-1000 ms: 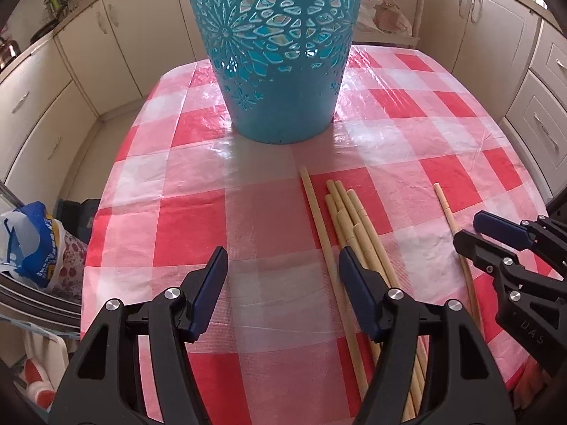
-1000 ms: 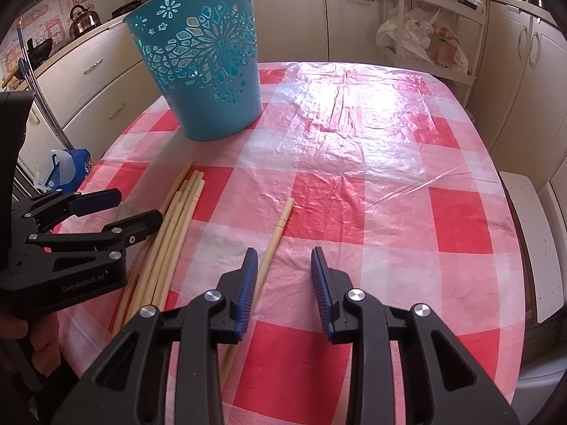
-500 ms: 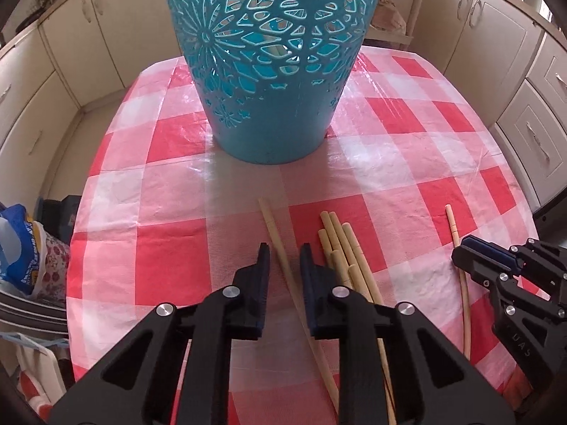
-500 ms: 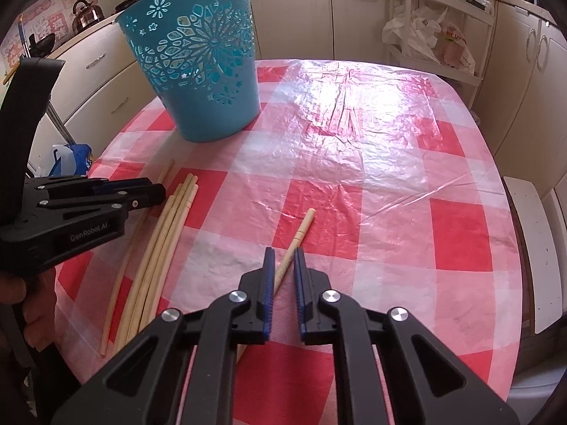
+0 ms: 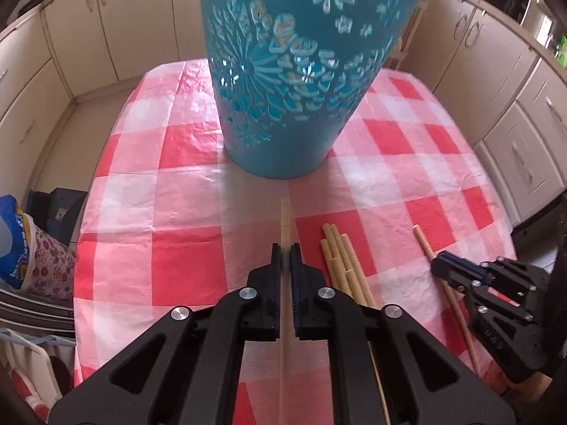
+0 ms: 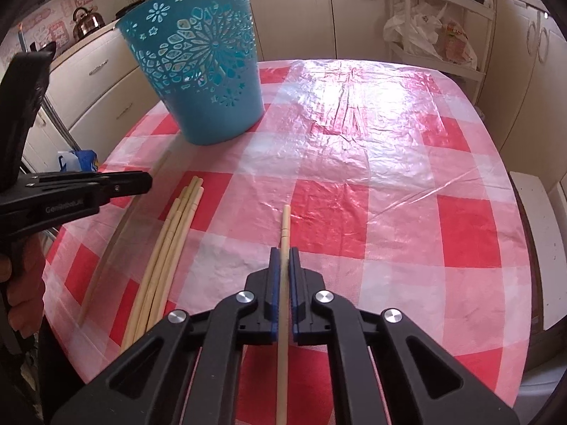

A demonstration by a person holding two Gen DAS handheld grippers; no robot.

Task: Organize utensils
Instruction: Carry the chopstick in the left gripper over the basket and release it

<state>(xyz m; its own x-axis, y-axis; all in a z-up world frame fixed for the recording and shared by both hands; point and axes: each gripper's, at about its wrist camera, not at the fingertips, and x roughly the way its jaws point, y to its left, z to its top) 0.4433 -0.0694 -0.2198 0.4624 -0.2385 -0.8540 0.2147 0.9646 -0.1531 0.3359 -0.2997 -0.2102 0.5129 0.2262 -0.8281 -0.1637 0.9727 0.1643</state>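
Gripping one chopstick [image 5: 285,223] between its closed jaws, the left gripper [image 5: 284,260] points toward the blue basket [image 5: 301,81], which stands upright on the red-and-white checked tablecloth [image 5: 184,255]; the stick's tip reaches past the jaws toward the basket's foot; the right gripper [image 6: 283,262] is likewise closed on a single chopstick of its own [image 6: 285,223], tip forward over a red square; between the two, a loose bundle of chopsticks [image 6: 166,248] lies flat on the cloth, just beside the left gripper; on the left gripper's side a pale word is printed, roughly "GenRobot.AI", though blurred; on the right gripper only "UAS" or similar can be made out; a kettle [image 6: 86,21] sits on the far counter.
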